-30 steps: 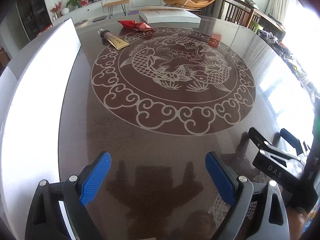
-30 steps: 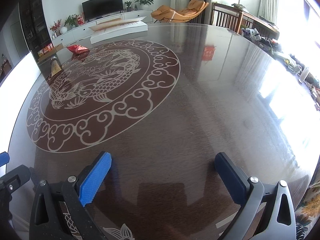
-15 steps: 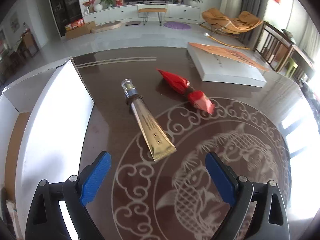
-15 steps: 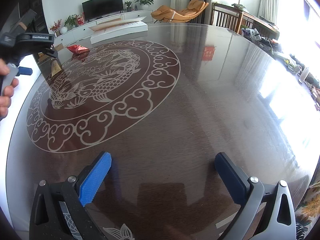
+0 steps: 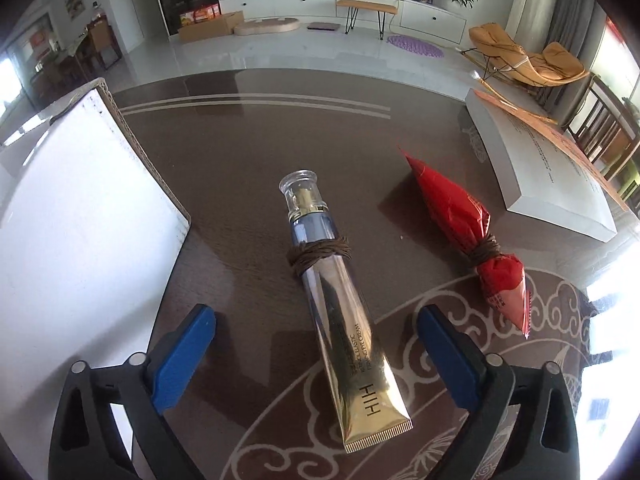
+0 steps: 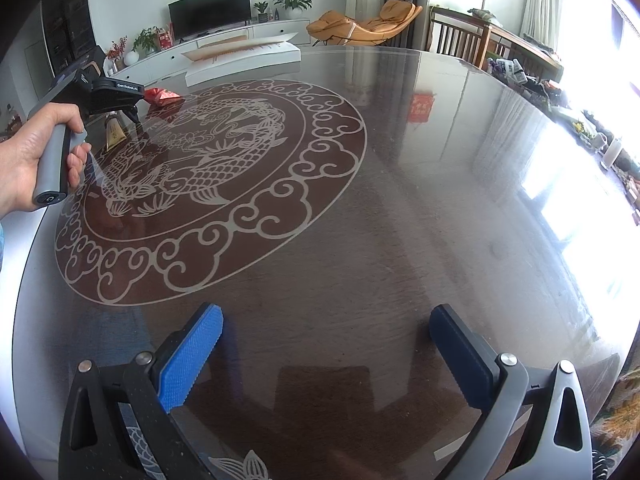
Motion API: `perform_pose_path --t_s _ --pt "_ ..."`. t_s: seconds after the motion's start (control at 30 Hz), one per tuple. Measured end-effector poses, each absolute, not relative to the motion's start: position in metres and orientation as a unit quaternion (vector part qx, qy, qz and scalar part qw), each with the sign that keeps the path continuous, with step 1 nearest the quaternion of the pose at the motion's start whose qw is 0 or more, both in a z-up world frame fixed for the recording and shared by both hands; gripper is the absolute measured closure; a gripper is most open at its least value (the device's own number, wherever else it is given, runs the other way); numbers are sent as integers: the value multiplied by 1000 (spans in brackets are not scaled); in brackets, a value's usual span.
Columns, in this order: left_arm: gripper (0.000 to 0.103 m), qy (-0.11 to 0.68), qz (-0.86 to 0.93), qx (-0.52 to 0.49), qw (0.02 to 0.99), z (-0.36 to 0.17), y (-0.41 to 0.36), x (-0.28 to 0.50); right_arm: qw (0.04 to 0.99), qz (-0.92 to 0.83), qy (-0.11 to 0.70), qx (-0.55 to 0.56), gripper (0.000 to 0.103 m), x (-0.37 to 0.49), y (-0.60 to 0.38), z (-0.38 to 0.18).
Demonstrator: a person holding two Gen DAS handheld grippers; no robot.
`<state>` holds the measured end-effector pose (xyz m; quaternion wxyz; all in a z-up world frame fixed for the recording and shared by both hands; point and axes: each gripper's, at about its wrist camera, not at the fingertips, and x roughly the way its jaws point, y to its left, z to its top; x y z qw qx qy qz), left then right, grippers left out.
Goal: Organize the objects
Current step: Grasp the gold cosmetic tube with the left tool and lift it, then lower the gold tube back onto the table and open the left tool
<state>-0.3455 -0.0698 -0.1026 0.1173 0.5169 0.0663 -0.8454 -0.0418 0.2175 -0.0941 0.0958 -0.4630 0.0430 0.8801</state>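
The left gripper [image 5: 316,356] hangs wide open over the gold cosmetic tube [image 5: 340,320], which lies flat on the dark table [image 5: 240,152], its crimped end between the blue pads [image 5: 182,356], clear cap pointing away. A red wrapped packet [image 5: 468,224] lies near on the right, a white cardboard flap [image 5: 80,208] on the left, a white box [image 5: 544,176] beyond. The right gripper [image 6: 326,356], also open and holding nothing, sits over bare tabletop well apart.

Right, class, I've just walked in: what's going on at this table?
A person holds a gripper in each hand, tidying a table. The left gripper is open, its fingers either side of a gold tube lying flat, not gripping it. A red packet lies beside the tube. The right gripper is open over bare tabletop.
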Motion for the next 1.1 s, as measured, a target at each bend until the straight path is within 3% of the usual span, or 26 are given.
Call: perform_pose_path --t_s 0.03,0.07,0.13,0.17,0.8,0.83,0.9,0.97,1.03,1.1 --pt "39 65 -852 505 119 -99 -71 -342 96 880 43 -463 0 -42 217 -94" --pt "53 63 -857 499 115 -97 -71 -340 96 880 43 -463 0 -42 217 -94" --pt "73 51 -862 491 110 -95 -71 -333 96 880 43 -463 0 -42 217 -94" --pt "76 45 -864 490 110 -96 -70 -329 96 880 43 -463 0 -42 217 -94" --pt "76 -13 -879 476 19 -91 -32 -108 95 880 43 -463 0 -42 217 -94" --pt "75 -11 -880 475 16 -92 -32 -102 95 880 43 -463 0 -42 217 -95" --pt "60 -12 -880 475 16 -93 -32 -95 94 880 43 -463 0 -42 217 -95" --pt "11 -20 -876 481 23 -98 -34 -96 94 880 43 -463 0 -43 217 -95" --pt "2 -16 -875 483 21 -102 -39 -96 94 880 43 -463 0 -43 217 -95" --pt "0 -6 -875 483 17 -104 -43 -97 94 880 43 -463 0 -42 217 -95"
